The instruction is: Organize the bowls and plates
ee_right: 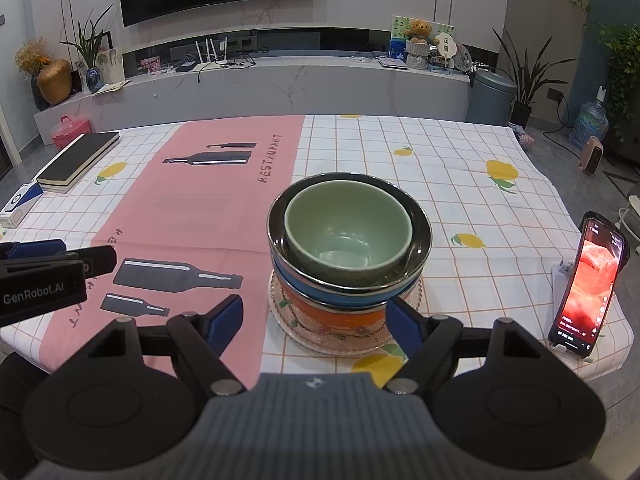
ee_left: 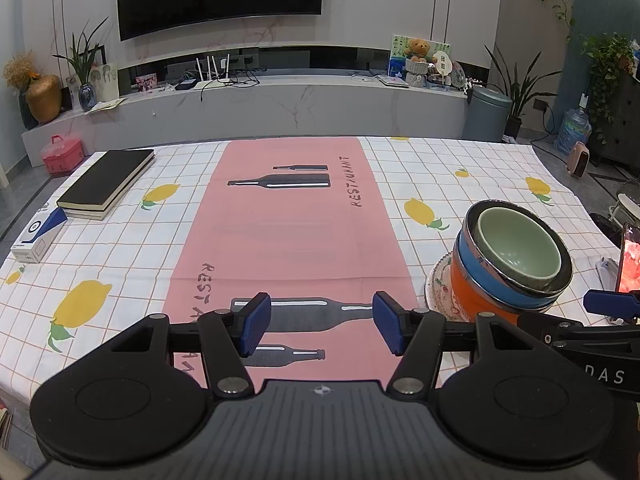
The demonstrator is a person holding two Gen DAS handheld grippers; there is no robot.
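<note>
A stack of bowls stands on a patterned glass plate (ee_right: 344, 340) near the table's front edge. From the bottom up I see an orange bowl (ee_right: 340, 316), a blue steel-rimmed bowl (ee_right: 304, 284) and a pale green bowl (ee_right: 348, 232) nested on top. My right gripper (ee_right: 316, 322) is open just in front of the stack, its blue pads level with the plate and not touching the bowls. In the left wrist view the same stack (ee_left: 516, 256) sits at the right. My left gripper (ee_left: 322, 326) is open over the pink runner (ee_left: 288, 224), nothing between its pads.
A lit phone (ee_right: 588, 284) leans on a stand at the right front edge. A black book (ee_left: 108, 180) and a blue-white box (ee_left: 38, 236) lie at the far left. A lemon-print checked cloth (ee_right: 440, 160) covers the table. The left gripper's body (ee_right: 44, 280) shows left of the stack.
</note>
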